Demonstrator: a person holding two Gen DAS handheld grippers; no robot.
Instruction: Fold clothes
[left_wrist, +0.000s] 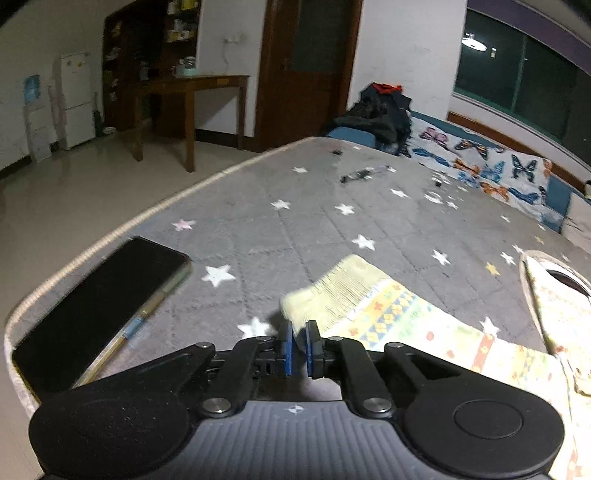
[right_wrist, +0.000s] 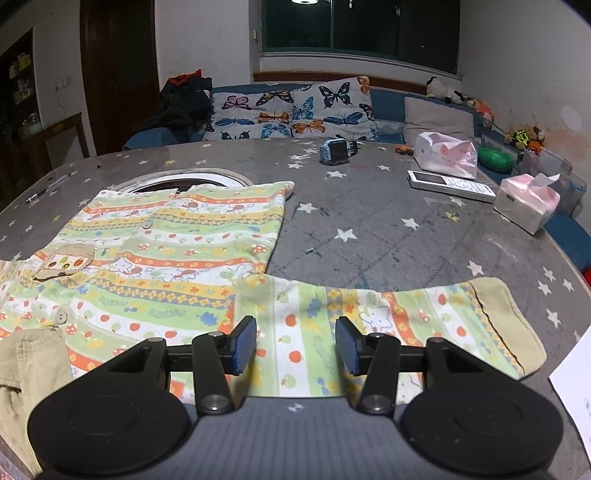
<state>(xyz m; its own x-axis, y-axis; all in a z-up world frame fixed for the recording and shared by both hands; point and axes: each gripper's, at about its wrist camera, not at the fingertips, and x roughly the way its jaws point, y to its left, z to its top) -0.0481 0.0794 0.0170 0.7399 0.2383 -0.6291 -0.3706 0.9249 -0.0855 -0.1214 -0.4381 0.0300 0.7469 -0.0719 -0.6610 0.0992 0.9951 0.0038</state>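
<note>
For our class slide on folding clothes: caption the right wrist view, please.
Open right tongs hover over the striped, patterned child's shirt sleeve on the grey star-print mattress.

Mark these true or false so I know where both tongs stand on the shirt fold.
1. The right tongs are open above the shirt's sleeve. True.
2. The left tongs are spread wide open. False: their blue pads sit nearly together, beside the other sleeve's cuff; whether they pinch cloth cannot be told.
3. A black phone lies on the star-print mattress to the left of the left tongs. True.
4. The patterned shirt is folded into a small square. False: it lies spread out with a sleeve stretched to the right.
5. A blue watch lies on the shirt. False: it lies on bare mattress farther back.
</note>
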